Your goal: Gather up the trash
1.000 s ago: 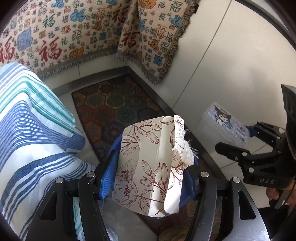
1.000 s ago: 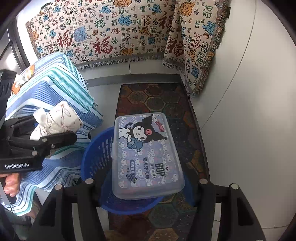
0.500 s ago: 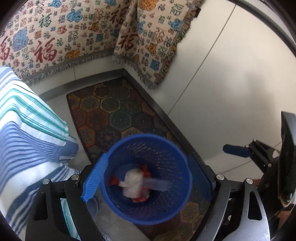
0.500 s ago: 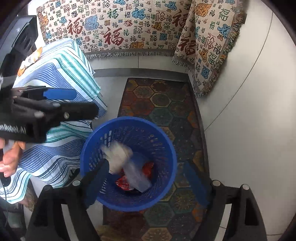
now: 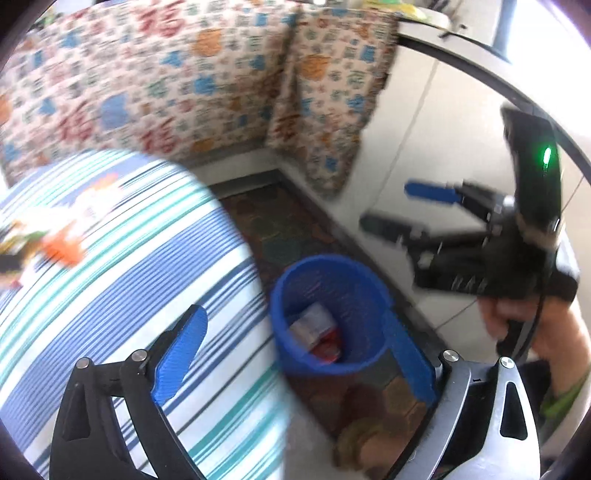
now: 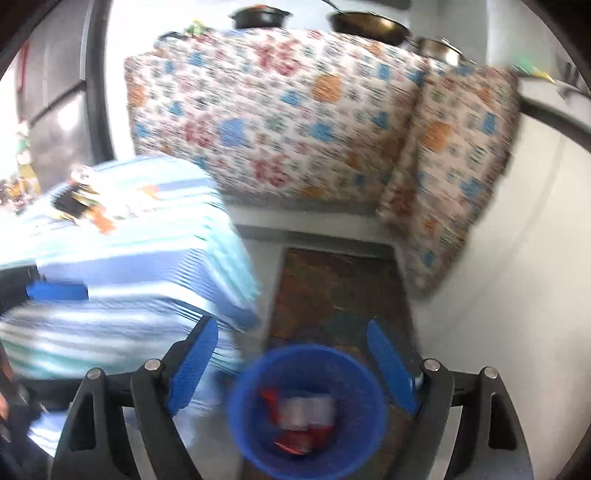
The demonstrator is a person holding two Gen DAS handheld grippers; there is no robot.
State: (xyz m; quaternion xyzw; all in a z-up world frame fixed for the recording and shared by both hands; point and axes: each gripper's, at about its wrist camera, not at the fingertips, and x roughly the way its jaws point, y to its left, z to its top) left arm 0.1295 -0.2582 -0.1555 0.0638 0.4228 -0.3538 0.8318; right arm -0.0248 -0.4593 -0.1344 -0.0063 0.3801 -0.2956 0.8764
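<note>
Left wrist view: The left gripper [image 5: 295, 354] has its blue fingers [image 5: 181, 349] spread wide, and nothing is between them. A blue bin [image 5: 328, 314] stands on the rug [image 5: 291, 236] on the floor, between the two fingers in the picture. Trash [image 5: 317, 332] lies at the bottom of the bin, white and red bits, too blurry to name. To the left is a desk under a striped cloth [image 5: 110, 266]. Some small things [image 5: 55, 240] lie on top of it, blurred. The right gripper [image 5: 399, 208] is up at the right, held by a hand [image 5: 517, 314]. Its fingers are apart and empty. A patterned cloth [image 5: 184, 81] hangs behind.

Right wrist view: The right gripper [image 6: 291, 363] has its fingers [image 6: 194, 363] open, with nothing in them. The bin [image 6: 306, 410] is low in the middle, just below the fingers. The trash [image 6: 303, 413] is inside it. The rug [image 6: 332, 288] runs back from the bin. The striped cloth [image 6: 129, 266] is at the left, with small things [image 6: 85, 206] on top. One blue finger of the left gripper [image 6: 55, 291] shows at the left edge. Pans [image 6: 365, 22] sit up on the patterned cloth [image 6: 277, 110].
</note>
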